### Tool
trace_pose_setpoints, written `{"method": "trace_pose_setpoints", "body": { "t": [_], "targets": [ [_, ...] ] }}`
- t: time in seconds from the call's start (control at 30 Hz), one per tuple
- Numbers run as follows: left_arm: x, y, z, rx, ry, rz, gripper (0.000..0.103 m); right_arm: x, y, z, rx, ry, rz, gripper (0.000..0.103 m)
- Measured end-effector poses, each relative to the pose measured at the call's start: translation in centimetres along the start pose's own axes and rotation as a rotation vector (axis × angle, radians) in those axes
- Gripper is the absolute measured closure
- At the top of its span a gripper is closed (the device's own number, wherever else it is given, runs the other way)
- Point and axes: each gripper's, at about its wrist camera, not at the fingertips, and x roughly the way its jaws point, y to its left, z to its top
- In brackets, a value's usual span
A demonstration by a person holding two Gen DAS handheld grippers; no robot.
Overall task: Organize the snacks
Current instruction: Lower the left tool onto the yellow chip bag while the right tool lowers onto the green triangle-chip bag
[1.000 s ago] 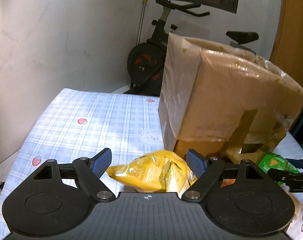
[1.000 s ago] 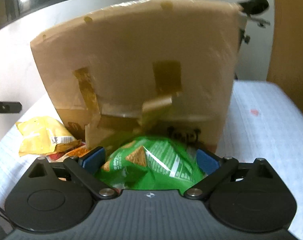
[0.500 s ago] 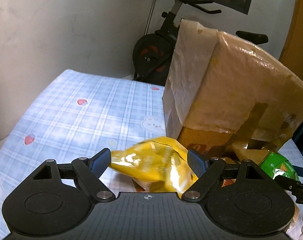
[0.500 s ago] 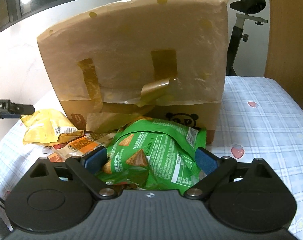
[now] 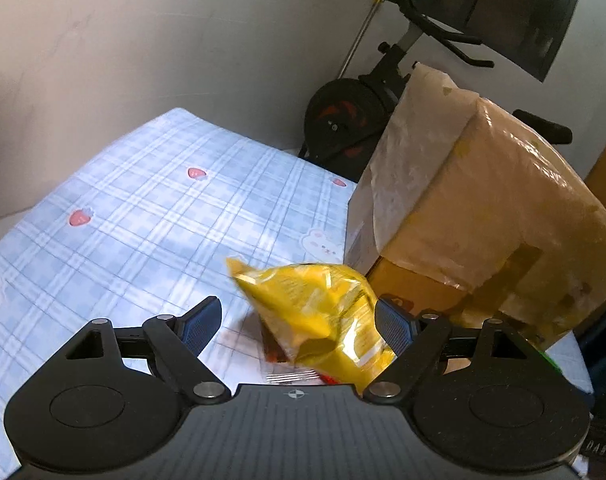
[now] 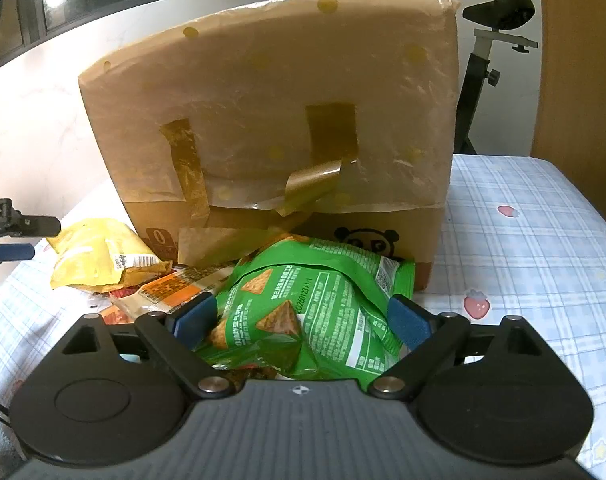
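Two snack bags sit before my grippers. At lower centre of the left view, the yellow chip bag (image 5: 315, 312) lies between my wide-spread left gripper (image 5: 297, 320), touching only the right pad, probably for a pinch. In the right view, the green chip bag (image 6: 303, 312), leaning toward the cardboard box (image 6: 271, 120), fills my wide right gripper (image 6: 299, 316); both point downward.

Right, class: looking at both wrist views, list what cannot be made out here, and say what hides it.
- Inside of the tall taped cardboard box: right wrist view shows only its outer wall.
- Print on the crinkled yellow snack bag: blurred in the left wrist view.
- Flat orange-and-white packet: partly covered by the green chip bag.
- Right gripper: grip unclear; bag hides the pads.
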Motion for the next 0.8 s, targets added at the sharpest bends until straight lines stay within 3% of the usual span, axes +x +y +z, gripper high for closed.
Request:
{"method": "trace_pose_setpoints", "body": {
  "t": [0.3, 0.47, 0.67, 0.8],
  "targets": [
    [2.7, -0.5, 0.1, -0.097, 0.026, 0.002, 0.017, -0.1, -0.1, -0.1, 0.009, -0.004, 0.004, 0.009],
    [4.1, -0.9, 0.2, -0.057, 0.041, 0.016, 0.017, 0.0, -0.1, -0.1, 0.013, -0.003, 0.004, 0.009],
    [4.9, -0.8, 0.0, -0.034, 0.025, -0.025, 0.017, 0.0, -0.1, -0.1, 0.020, 0.000, 0.003, 0.009],
    [4.0, -0.4, -0.1, -0.032, 0.007, -0.050, 0.032, 0.0, -0.2, 0.0, 0.023, 0.005, 0.003, 0.009]
  ]
}}
